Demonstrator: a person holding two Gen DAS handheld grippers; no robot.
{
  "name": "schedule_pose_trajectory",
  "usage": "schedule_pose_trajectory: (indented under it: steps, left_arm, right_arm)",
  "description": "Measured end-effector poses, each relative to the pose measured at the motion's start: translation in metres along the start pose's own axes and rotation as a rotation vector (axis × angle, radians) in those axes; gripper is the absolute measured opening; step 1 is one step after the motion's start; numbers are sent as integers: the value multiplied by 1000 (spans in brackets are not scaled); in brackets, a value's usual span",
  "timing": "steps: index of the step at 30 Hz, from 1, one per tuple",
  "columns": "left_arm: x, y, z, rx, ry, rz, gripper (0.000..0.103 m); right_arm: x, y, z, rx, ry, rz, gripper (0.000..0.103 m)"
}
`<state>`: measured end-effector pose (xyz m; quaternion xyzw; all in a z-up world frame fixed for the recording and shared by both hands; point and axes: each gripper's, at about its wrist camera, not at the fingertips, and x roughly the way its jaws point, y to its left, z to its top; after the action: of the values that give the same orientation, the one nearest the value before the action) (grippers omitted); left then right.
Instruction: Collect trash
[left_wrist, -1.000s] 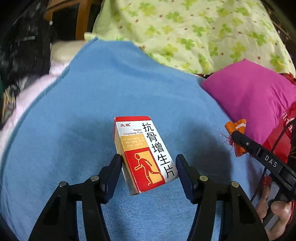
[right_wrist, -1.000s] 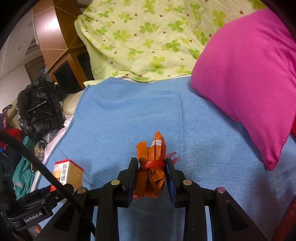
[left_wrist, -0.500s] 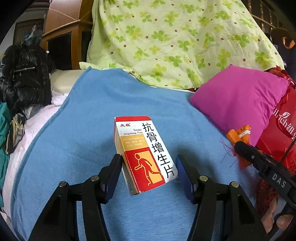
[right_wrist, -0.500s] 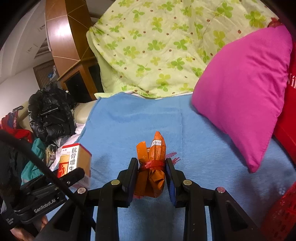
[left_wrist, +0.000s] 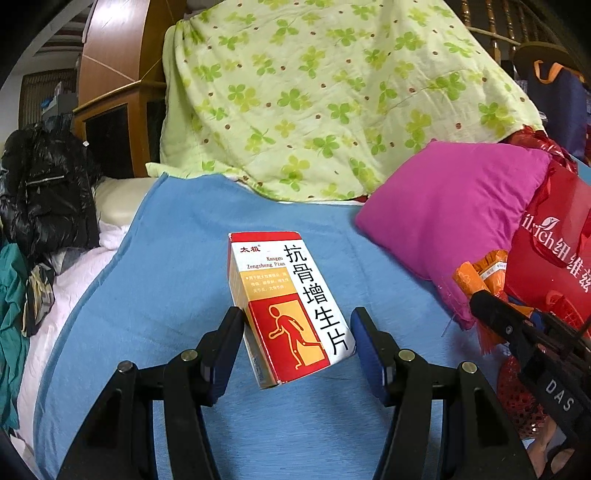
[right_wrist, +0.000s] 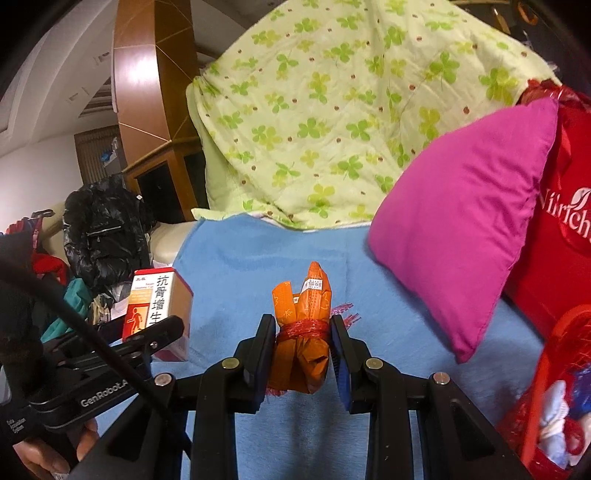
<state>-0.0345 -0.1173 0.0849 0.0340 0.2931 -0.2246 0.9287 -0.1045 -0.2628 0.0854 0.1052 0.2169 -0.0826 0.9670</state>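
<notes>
My left gripper (left_wrist: 295, 336) is shut on a white, red and orange medicine box (left_wrist: 286, 302) and holds it above the blue blanket (left_wrist: 177, 280). The box also shows in the right wrist view (right_wrist: 157, 308), at the left. My right gripper (right_wrist: 303, 343) is shut on an orange wrapper bundle tied with red string (right_wrist: 304, 325). That bundle shows in the left wrist view (left_wrist: 480, 273) at the right, next to a red bag (left_wrist: 554, 266). A red mesh basket (right_wrist: 554, 387) holding some trash sits at the lower right of the right wrist view.
A magenta pillow (right_wrist: 465, 218) lies on the blanket at the right. A green clover quilt (left_wrist: 325, 96) is heaped at the back. A black jacket (left_wrist: 48, 192) and other clothes pile at the left, beside a wooden cabinet (left_wrist: 118, 107).
Both grippers have risen and tilted up, each keeping its object. More of the quilt, pillow and red bag has come into view, and the red basket now shows at the right.
</notes>
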Motion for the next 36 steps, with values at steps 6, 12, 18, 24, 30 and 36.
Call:
schedule_pose_trajectory:
  steps: [6,12,18,24,30,36]
  left_arm:
    - [-8,-15,3,17,-16,-8,62]
    - [-12,-25,4,40,-26,-10,62]
    - [-14,-29,5,38,-31,-16,62]
    - [-18,-40,5,47,-40,-28,62]
    - [-21,-53,4,69,-49,-42,62]
    - [-21,-63,4,78,-51,-56,62]
  right_arm:
    - [-13,-2,-2,13,-18,-2,32]
    - [-28,-1,-7,17,-40,-11,32]
    - [-49,-2,-13,17,-74,-28,32]
    - [-72,-9,-18,30,-116,-48,32]
    - [-86,-16,-19,39,-147,-57,32]
    - [-93,-29,-17,61,-165,-70,32]
